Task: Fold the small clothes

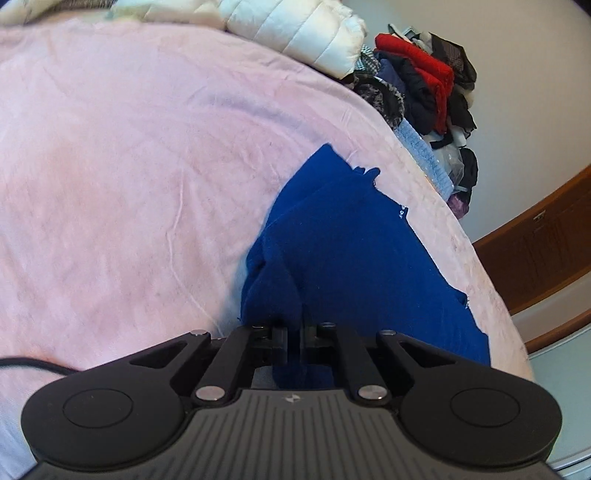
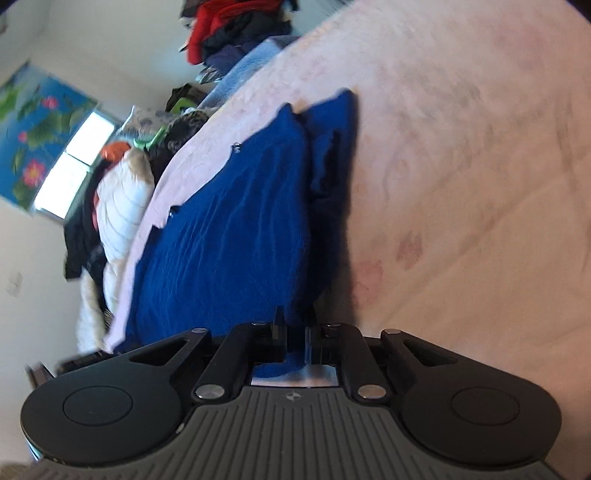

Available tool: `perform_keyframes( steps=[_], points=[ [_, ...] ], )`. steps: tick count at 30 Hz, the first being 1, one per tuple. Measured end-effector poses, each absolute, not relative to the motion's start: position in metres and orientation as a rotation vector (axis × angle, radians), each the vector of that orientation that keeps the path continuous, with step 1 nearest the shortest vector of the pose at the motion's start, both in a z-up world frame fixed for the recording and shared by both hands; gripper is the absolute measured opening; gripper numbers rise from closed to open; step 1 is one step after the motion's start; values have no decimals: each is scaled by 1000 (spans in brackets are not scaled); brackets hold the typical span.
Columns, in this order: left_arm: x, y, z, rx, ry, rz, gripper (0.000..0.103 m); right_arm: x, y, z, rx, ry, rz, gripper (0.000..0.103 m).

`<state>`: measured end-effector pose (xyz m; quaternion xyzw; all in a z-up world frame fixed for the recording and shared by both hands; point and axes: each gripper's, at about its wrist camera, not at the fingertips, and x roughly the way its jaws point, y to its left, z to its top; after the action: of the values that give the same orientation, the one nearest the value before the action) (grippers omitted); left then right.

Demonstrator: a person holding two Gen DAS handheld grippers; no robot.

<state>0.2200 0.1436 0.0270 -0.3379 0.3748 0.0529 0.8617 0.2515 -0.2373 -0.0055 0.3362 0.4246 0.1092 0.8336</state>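
Pink blanket (image 1: pixel 129 166) covers the bed, lightly creased; white walls behind, brown wood trim (image 1: pixel 535 251) low on the wall in left-wrist view.

Blue garment (image 1: pixel 343 251) lies on blanket nr the bed edge, partly folded w/ layers overlapping; a long fold ridge runs away from the camera in right-wrist view (image 2: pixel 236 236). Far end comes to uneven points. Near end bunched, lifted into both claws.

Left claw (image 1: pixel 294 332): jaws drawn close together, pinching a bunch of blue cloth; fabric also shows behind them, inside the frame.

Right claw (image 2: pixel 295 336): jaws nearly together, blue cloth between them — gripping garment edge. This view is rolled sideways & blurred, esp. at the edges.

Bkgd:
- White puffer jacket (image 1: pixel 295 29) on far side of bed, touching blanket.
- Clothes pile (image 1: pixel 424 85) beyond bed edge, red & black items on top, light-blue knit piece below; apart from garment.
- Black cable (image 1: pixel 29 363) crosses blanket at lower left of left-wrist view.
- Right-wrist view also shows a window (image 2: pixel 77 162), bright, and a blue flower poster (image 2: pixel 33 125) beside it.

Person's hands not visible in either view.
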Motion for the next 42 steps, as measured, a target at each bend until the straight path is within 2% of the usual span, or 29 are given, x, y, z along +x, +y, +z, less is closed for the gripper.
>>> perform_keyframes(
  steps=[3,6,8,10,12,15,16,17,18,23,29,31,34,39,42],
  points=[
    [219,141,34,-603,806,109,5,248,-241,10,630,885,215,11],
    [223,144,17,-589,831,115,5,251,-247,-12,648,929,192,7],
    [221,144,20,-589,845,112,8,249,-246,-11,656,930,200,12],
    [218,146,23,-576,845,111,9,246,-245,-10,701,929,223,31],
    [207,143,33,-522,826,151,11,244,-244,-6,677,926,207,35],
    [186,127,56,-334,715,226,28,243,-231,18,438,873,101,35],
    [183,121,62,-286,679,236,45,245,-225,26,353,846,74,35],
    [182,114,67,-252,651,232,68,250,-217,34,272,813,62,35],
    [183,107,71,-225,626,217,75,255,-212,39,226,794,62,35],
    [201,67,67,-84,600,130,76,296,-184,53,145,770,101,35],
    [222,48,27,-20,768,69,76,322,-146,39,12,802,112,37],
    [219,50,18,-4,761,52,77,327,-140,28,-11,834,116,35],
    [219,57,18,-4,772,23,77,324,-135,10,-81,838,115,34],
    [224,70,22,-3,777,0,77,325,-137,10,-65,853,120,34],
    [200,81,40,-78,690,31,76,322,-138,9,-56,845,123,35]
  ],
)
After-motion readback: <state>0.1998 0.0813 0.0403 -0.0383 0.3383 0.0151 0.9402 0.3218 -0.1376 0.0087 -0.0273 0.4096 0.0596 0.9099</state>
